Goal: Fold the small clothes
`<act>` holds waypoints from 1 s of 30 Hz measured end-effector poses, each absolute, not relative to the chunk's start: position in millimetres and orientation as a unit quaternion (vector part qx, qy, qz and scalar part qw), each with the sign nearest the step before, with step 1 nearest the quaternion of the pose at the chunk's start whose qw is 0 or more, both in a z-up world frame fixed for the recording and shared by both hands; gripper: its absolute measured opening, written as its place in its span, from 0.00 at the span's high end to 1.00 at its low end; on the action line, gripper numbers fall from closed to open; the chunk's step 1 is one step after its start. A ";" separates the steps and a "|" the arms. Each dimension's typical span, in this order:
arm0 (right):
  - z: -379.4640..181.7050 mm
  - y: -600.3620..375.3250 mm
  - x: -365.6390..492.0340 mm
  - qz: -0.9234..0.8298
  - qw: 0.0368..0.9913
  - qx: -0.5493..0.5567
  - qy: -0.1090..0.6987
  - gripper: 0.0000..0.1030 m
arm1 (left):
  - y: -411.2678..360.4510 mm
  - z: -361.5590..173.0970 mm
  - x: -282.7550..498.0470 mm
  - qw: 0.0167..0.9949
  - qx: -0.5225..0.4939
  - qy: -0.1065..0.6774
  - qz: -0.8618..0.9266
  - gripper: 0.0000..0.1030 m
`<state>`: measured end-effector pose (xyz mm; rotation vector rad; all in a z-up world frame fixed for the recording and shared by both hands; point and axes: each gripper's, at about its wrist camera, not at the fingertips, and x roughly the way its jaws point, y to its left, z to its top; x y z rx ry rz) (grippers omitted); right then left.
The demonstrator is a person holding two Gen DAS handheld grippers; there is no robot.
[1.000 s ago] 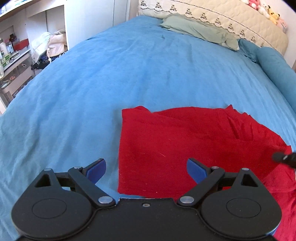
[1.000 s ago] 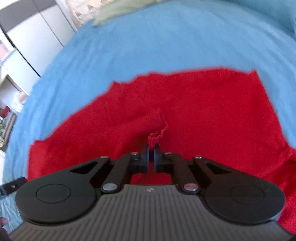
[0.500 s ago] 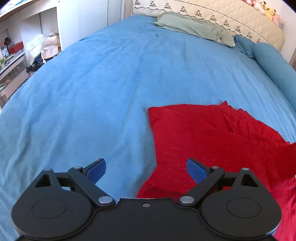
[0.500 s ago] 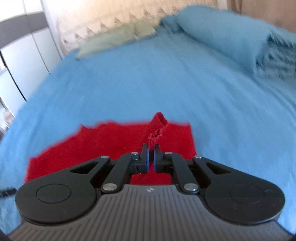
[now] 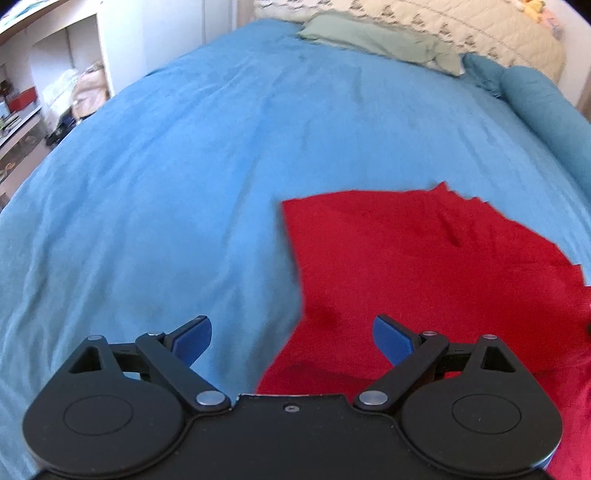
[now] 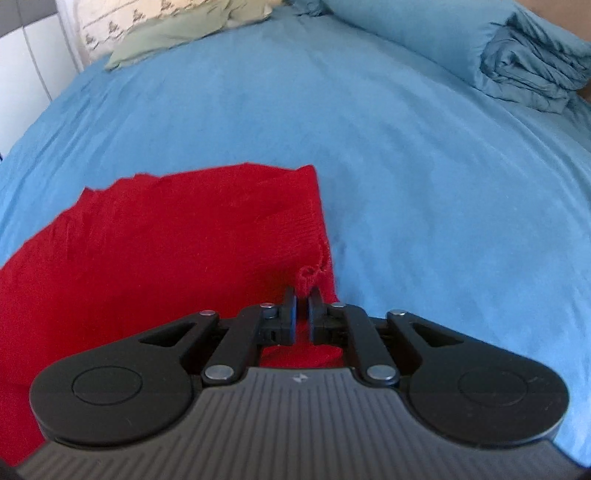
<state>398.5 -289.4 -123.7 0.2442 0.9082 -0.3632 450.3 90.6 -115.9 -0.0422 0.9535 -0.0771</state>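
A red garment [image 5: 424, 266] lies spread on the blue bedcover [image 5: 184, 184]. In the left wrist view its left edge runs between my fingers. My left gripper [image 5: 291, 332] is open and empty, hovering over the garment's near left edge. In the right wrist view the red garment [image 6: 166, 251] fills the lower left. My right gripper [image 6: 301, 299] is shut on the bunched right-hand corner of the garment [image 6: 314, 275] and holds it close above the bed.
A green pillow [image 5: 376, 40] and a cream quilted headboard [image 5: 461, 33] lie at the far end. A folded blue duvet [image 6: 517, 62] sits at the right. White shelves [image 5: 44, 92] with clutter stand to the left of the bed.
My right gripper has carried the held corner across the garment to its right side, folding it over. My left gripper has drifted left, so the garment's edge now sits further right in its view.
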 end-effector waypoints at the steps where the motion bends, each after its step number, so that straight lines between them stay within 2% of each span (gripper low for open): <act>1: -119.1 -286.9 398.4 -0.179 0.877 0.106 0.433 0.39 | 86.7 -113.0 449.2 0.890 -0.017 0.453 -0.046 0.06; 2: -114.5 -283.3 401.7 -0.183 0.881 0.096 0.426 0.24 | 81.7 -109.8 448.6 0.893 -0.012 0.446 -0.058 0.06; 3: -108.2 -277.1 398.6 -0.185 0.891 0.086 0.407 0.04 | 75.4 -106.6 448.6 0.895 -0.009 0.439 -0.077 0.06; 4: -100.5 -271.1 392.7 -0.180 0.906 0.075 0.375 0.01 | 69.8 -105.0 449.8 0.896 -0.008 0.434 -0.096 0.06; 5: -97.5 -266.2 390.4 -0.163 0.917 0.069 0.357 0.01 | 65.1 -104.8 451.6 0.895 -0.008 0.432 -0.108 0.06; 10: -112.5 -252.3 406.1 -0.089 0.915 0.064 0.389 0.01 | 46.3 -127.5 467.7 0.884 -0.030 0.444 -0.142 0.06; 14: -140.5 -258.8 416.6 -0.109 0.898 0.070 0.421 0.01 | 44.8 -155.0 480.6 0.870 -0.025 0.474 -0.131 0.07; 19: -154.2 -265.7 416.4 -0.101 0.898 0.069 0.422 0.00 | 37.0 -162.8 480.5 0.872 0.010 0.470 -0.138 0.06; 24: -152.4 -266.7 412.3 -0.091 0.898 0.070 0.426 0.00 | 41.6 -151.9 474.0 0.877 0.000 0.463 -0.130 0.06; 30: -113.4 -273.2 393.7 -0.082 0.910 0.081 0.399 0.01 | 67.2 -96.3 448.8 0.900 0.008 0.424 -0.094 0.06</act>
